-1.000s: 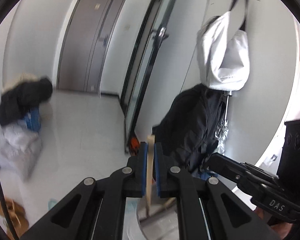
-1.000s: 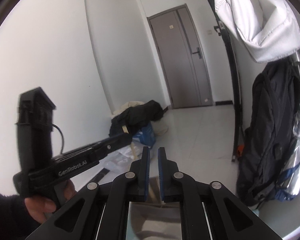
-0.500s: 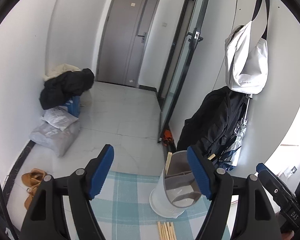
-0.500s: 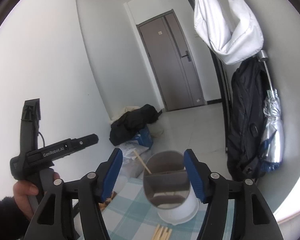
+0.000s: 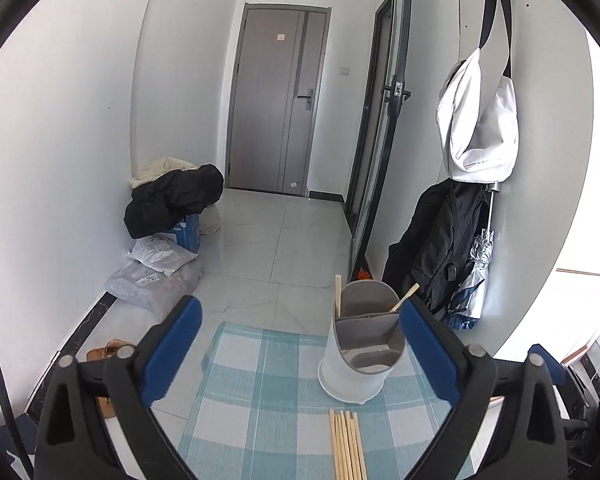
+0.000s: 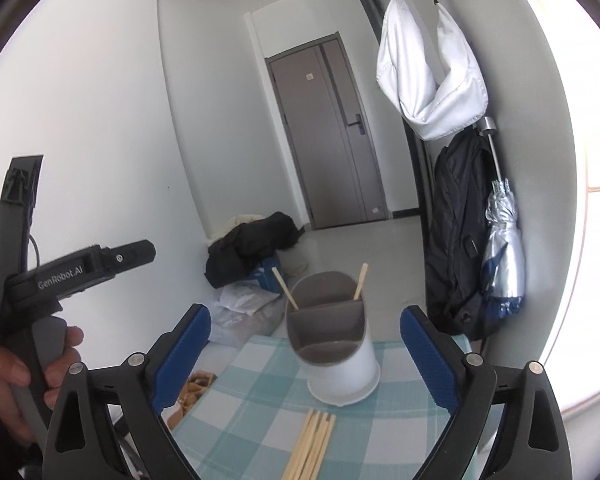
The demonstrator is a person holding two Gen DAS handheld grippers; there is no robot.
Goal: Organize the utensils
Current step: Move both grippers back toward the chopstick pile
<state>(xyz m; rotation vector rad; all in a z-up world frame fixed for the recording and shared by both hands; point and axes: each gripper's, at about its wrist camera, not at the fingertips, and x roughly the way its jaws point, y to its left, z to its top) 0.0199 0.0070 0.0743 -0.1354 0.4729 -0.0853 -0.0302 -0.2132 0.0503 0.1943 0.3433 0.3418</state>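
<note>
A white utensil holder (image 5: 356,364) with grey dividers stands on a teal checked cloth (image 5: 260,396). Two wooden chopsticks (image 5: 338,294) lean in its back compartment, one at each side. A bundle of several chopsticks (image 5: 346,444) lies on the cloth in front of it. My left gripper (image 5: 300,348) is opening its jaws wide; nothing is between them, and the holder stands beyond the tips. In the right wrist view the same holder (image 6: 336,352), leaning sticks (image 6: 360,280) and bundle (image 6: 312,444) show. My right gripper (image 6: 304,356) is also opening, with nothing between its jaws.
The cloth's far edge (image 5: 268,330) ends just behind the holder, with tiled floor beyond. A person's hand (image 6: 4,380) holds the left tool's body (image 6: 80,272) at the left. A black backpack (image 6: 456,240), an umbrella and a white bag hang on the right wall.
Both grippers went from shut to wide open and drew back from the holder. The left one let go of a chopstick, which now stands in the holder.
</note>
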